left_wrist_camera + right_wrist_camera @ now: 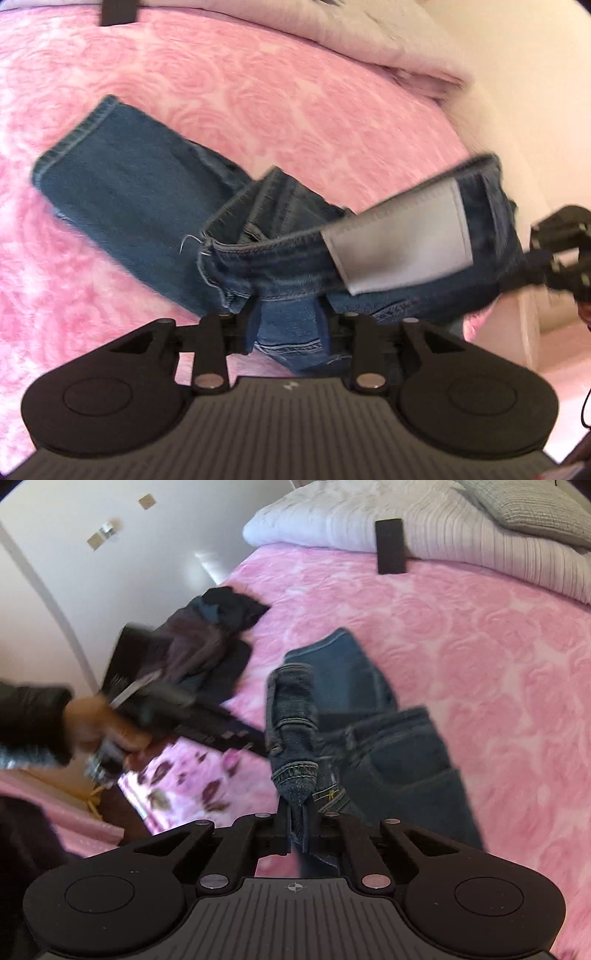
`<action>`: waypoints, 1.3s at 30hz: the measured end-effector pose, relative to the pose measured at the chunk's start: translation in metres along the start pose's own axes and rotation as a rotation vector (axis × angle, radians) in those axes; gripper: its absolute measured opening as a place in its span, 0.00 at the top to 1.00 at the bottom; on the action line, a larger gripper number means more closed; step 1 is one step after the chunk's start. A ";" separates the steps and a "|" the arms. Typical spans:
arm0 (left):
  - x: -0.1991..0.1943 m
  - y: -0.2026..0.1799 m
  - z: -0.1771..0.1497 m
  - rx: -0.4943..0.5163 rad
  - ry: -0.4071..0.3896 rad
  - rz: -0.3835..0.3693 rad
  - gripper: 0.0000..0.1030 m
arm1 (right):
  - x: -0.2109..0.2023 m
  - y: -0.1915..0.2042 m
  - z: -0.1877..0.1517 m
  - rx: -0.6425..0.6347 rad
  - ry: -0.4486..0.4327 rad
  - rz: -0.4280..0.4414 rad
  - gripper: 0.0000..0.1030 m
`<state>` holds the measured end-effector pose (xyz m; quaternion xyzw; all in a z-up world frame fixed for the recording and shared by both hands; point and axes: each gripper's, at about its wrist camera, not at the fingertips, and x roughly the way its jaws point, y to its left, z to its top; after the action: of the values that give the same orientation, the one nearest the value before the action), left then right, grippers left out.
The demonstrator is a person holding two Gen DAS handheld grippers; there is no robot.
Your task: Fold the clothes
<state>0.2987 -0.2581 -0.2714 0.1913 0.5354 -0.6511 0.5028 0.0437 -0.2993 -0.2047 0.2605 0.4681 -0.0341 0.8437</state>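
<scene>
A pair of blue jeans (122, 192) lies partly on the pink bedspread (258, 92), its waistband lifted and stretched between both grippers. My left gripper (288, 317) is shut on the waistband at one end, denim bunched between its fingers. A grey inner label (402, 240) shows on the raised waistband. My right gripper (297, 830) is shut on the other end of the jeans (388, 746), a fold of denim pinched narrow between its fingers. The right gripper also shows at the right edge of the left wrist view (561, 251). The left gripper and hand show in the right wrist view (177, 709).
A heap of dark clothes (210, 642) lies near the bed's left edge. Pale pillows (424, 520) lie at the head of the bed, with a black rectangular object (389, 546) below them. A white wall or wardrobe (92, 572) stands beside the bed.
</scene>
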 end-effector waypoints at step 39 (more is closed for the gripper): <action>-0.069 0.027 -0.127 -0.439 0.027 0.040 0.83 | 0.072 0.028 0.006 -0.481 0.136 -0.236 0.53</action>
<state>0.3146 -0.1116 -0.2758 0.0965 0.6671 -0.5063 0.5379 0.0973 -0.2644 -0.2488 -0.0020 0.5455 -0.0021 0.8381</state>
